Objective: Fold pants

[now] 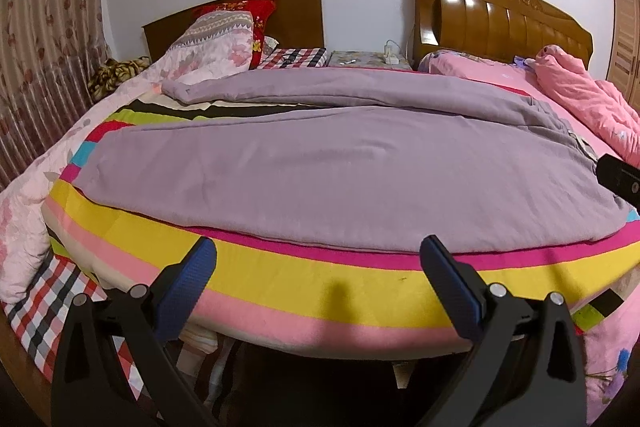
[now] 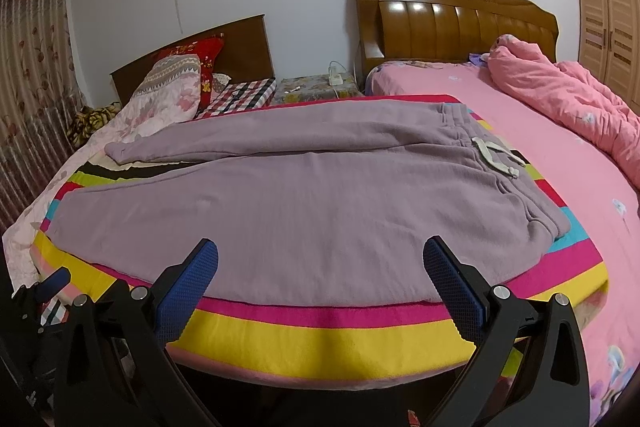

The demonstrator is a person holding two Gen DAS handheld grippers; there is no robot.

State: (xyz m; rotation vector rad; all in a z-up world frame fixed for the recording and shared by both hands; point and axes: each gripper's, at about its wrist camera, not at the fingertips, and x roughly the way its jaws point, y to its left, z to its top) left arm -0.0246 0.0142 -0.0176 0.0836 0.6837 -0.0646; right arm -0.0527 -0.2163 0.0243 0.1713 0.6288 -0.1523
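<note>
Mauve sweatpants (image 1: 340, 167) lie spread flat on a striped blanket (image 1: 320, 279), legs to the left, waistband with a white drawstring (image 2: 494, 155) to the right; they also show in the right wrist view (image 2: 300, 203). My left gripper (image 1: 318, 247) is open and empty, at the blanket's near edge just short of the near leg. My right gripper (image 2: 320, 249) is open and empty, its tips at the near leg's front edge. The left gripper's blue tip (image 2: 52, 281) shows at the lower left of the right wrist view.
The striped blanket (image 2: 320, 339) lies across two beds. A pink quilt (image 2: 560, 95) is bunched at the right. Pillows (image 2: 172, 87) lie by the left headboard. A nightstand (image 2: 316, 87) stands between the headboards. Curtains (image 1: 40, 47) hang at the left.
</note>
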